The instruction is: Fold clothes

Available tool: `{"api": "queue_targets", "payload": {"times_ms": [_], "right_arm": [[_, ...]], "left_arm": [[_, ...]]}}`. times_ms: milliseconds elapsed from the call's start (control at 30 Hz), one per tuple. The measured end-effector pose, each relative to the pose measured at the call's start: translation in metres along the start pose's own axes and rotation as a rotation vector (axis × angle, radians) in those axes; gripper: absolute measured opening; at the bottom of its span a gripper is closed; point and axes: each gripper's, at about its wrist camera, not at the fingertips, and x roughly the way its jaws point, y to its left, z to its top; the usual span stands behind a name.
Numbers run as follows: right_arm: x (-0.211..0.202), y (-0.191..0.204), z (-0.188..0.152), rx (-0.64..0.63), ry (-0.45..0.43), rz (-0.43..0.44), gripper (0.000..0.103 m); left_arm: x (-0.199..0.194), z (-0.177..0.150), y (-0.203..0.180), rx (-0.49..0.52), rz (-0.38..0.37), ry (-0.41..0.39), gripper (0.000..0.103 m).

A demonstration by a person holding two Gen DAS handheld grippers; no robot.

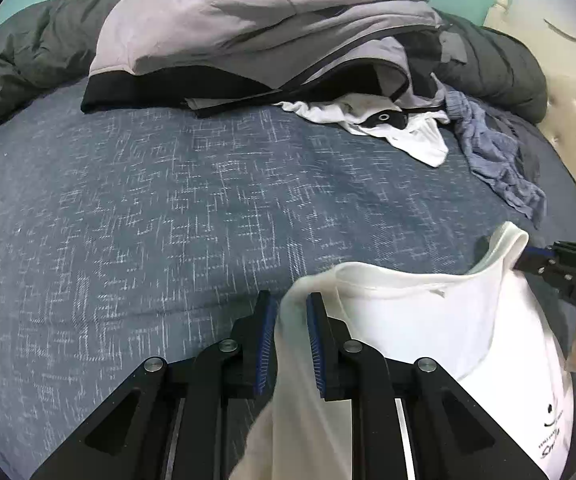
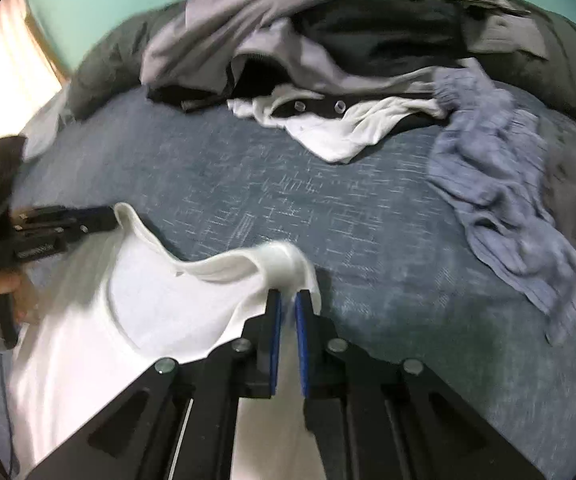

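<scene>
Both tools are clenched on the white tank top (image 1: 428, 320) at the bed's (image 1: 147, 208) near edge: left tool (image 1: 292, 304) on one strap, right tool (image 2: 286, 298) on the other. I'd lift evenly, keeping the neckline taut, clear of the far pile (image 1: 255, 32).

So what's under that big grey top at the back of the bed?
Under the grey top lie black clothes, with a white garment poking out beside blue cloth. Anything deeper in the pile is covered.
</scene>
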Motion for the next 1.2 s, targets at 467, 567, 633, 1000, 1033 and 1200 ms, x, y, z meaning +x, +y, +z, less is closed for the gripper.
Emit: {"api": "queue_targets", "payload": {"times_ms": [467,567,633,1000,1033,1200], "right_arm": [[-0.036,-0.012,-0.005,0.097,-0.071,0.006,0.007],[-0.069,-0.005,-0.037,0.133,-0.097,0.079,0.007],[-0.093,0.004,-0.063,0.163,-0.115,0.128,0.007],[-0.181,0.054,-0.213,0.296,-0.192,0.198,0.008],[-0.187,0.056,-0.226,0.31,-0.204,0.196,0.008],[-0.206,0.064,-0.277,0.378,-0.251,0.221,0.013]], "left_arm": [[-0.036,-0.011,0.009,-0.076,-0.023,-0.043,0.02],[-0.06,-0.024,0.016,-0.09,-0.046,-0.036,0.02],[-0.08,-0.043,0.019,-0.1,-0.062,-0.03,0.02],[-0.176,-0.183,0.025,-0.158,-0.079,0.0,0.027],[-0.181,-0.196,0.026,-0.168,-0.078,0.003,0.03],[-0.197,-0.252,0.032,-0.255,-0.085,0.02,0.035]]}}
